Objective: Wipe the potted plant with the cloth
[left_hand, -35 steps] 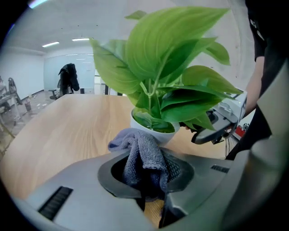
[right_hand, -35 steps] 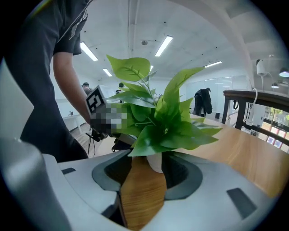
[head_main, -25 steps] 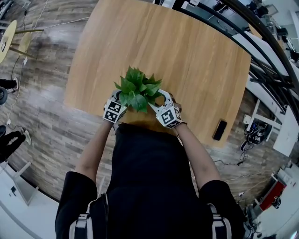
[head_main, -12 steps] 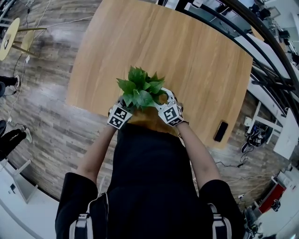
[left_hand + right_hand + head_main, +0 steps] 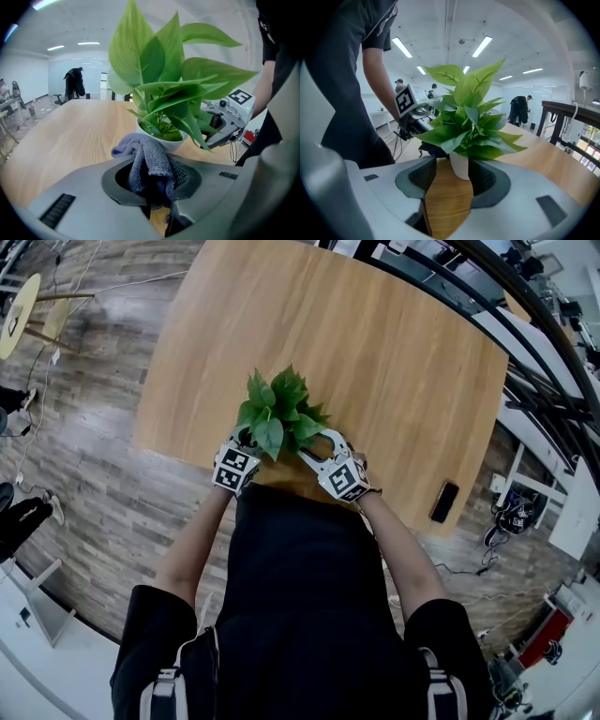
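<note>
A potted plant point(image 5: 276, 412) with broad green leaves in a white pot point(image 5: 459, 164) stands near the front edge of the wooden table point(image 5: 394, 362). My left gripper point(image 5: 150, 164) is shut on a bunched grey-blue cloth point(image 5: 146, 159), and the cloth touches the pot's rim point(image 5: 161, 140). In the head view the left gripper point(image 5: 236, 463) is at the plant's left and the right gripper point(image 5: 319, 448) at its right. My right gripper point(image 5: 449, 176) is open with the pot between its tips: the pot is close to the right pad, and bare wood shows on the left.
A dark phone point(image 5: 441, 501) lies near the table's front right corner. The table stretches away beyond the plant. A wood-look floor point(image 5: 84, 456) and chairs lie at the left, desks and cables point(image 5: 553, 399) at the right. People stand far off in the room point(image 5: 519, 108).
The plant's leaves have swung and now lean more up and to the left. The right gripper has shifted slightly beside the pot. The left gripper keeps the cloth at the pot.
</note>
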A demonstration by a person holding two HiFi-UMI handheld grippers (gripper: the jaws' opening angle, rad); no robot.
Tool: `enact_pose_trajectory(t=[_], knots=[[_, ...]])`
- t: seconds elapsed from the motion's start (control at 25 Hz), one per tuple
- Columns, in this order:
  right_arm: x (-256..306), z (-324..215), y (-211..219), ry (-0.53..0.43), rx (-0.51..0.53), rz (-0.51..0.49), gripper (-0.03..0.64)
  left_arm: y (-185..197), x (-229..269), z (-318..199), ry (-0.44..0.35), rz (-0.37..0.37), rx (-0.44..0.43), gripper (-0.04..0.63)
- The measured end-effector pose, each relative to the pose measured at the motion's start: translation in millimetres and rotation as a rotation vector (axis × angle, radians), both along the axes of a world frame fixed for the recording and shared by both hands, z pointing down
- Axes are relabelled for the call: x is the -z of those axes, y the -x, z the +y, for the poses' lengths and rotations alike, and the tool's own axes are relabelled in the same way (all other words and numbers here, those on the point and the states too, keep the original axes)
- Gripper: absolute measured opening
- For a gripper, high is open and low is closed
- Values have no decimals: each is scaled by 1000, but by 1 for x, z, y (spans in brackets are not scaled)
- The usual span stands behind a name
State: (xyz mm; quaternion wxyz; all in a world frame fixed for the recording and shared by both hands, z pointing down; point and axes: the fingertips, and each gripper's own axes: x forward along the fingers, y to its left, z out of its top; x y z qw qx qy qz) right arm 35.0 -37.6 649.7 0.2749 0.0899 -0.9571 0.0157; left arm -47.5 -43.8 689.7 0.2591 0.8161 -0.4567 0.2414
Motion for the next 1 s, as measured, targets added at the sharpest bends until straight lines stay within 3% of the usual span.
enact_pose_trajectory(t=[0.16, 0.32, 0.56, 1.0], knots=[[-11, -1, -8, 63, -65, 1, 216, 18, -2, -6, -11, -17, 56, 115], [-8, -32, -10, 10, -140, 13, 218, 23, -1, -14, -16, -26, 67, 115], [-1, -32, 3, -27, -83, 5, 219, 12, 2, -19, -42, -74, 33, 115], [-4, -32, 5, -17, -108, 3, 219, -3, 4, 1, -20, -25, 16, 115]])
